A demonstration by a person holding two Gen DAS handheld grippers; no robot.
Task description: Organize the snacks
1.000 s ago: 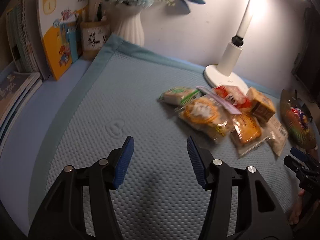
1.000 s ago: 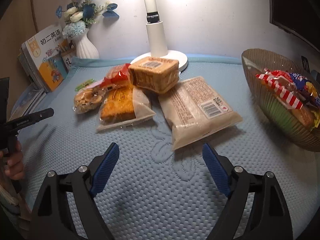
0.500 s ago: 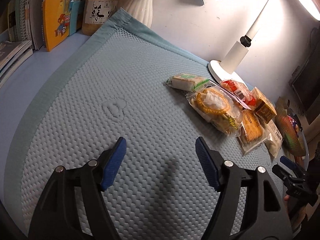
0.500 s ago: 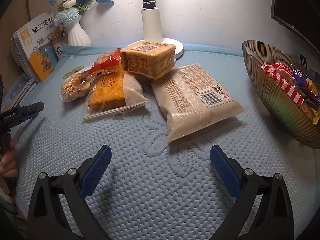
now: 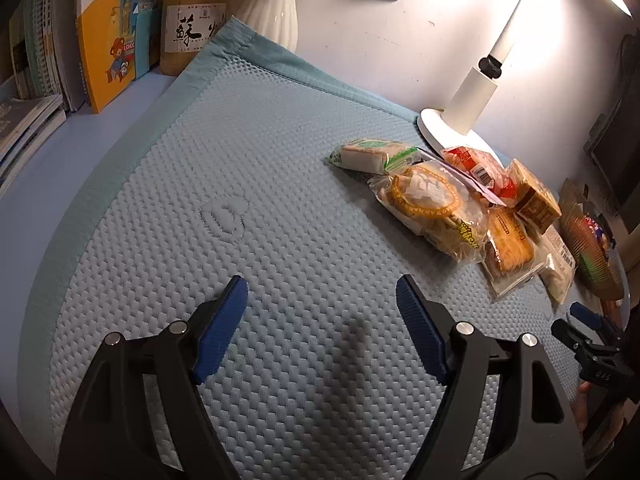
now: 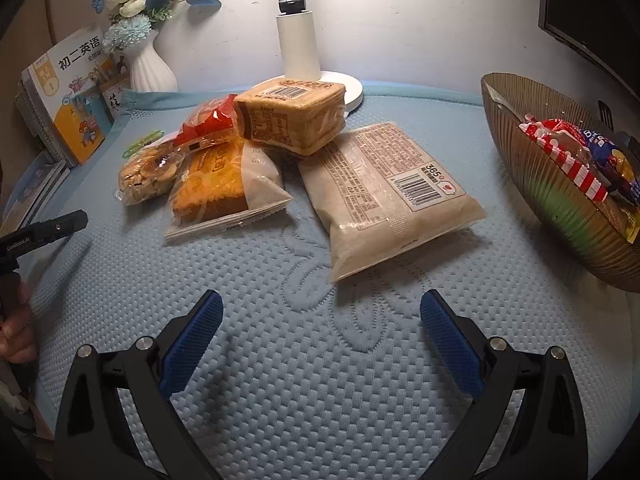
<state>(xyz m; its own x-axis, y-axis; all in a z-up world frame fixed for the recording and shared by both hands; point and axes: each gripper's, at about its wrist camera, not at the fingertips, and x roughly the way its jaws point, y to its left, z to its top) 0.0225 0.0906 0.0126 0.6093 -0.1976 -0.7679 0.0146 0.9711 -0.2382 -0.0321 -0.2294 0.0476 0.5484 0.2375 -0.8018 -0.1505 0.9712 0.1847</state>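
Here, both hand-held grippers hang with jaws spread wide and empty above a quilted blue mat (image 6: 280, 360): the left gripper (image 5: 320, 312) over bare fabric well short of the snacks, the right gripper (image 6: 320, 320) just in front of a pale barcoded packet (image 6: 392, 200). That packet lies flat beside a clear-wrapped golden cake (image 6: 216, 188), with a boxy brown bread pack (image 6: 292, 116) resting on top of the heap near a white desk lamp (image 6: 300, 44). A ribbed brown bowl (image 6: 532, 184) at right holds several wrapped sweets.
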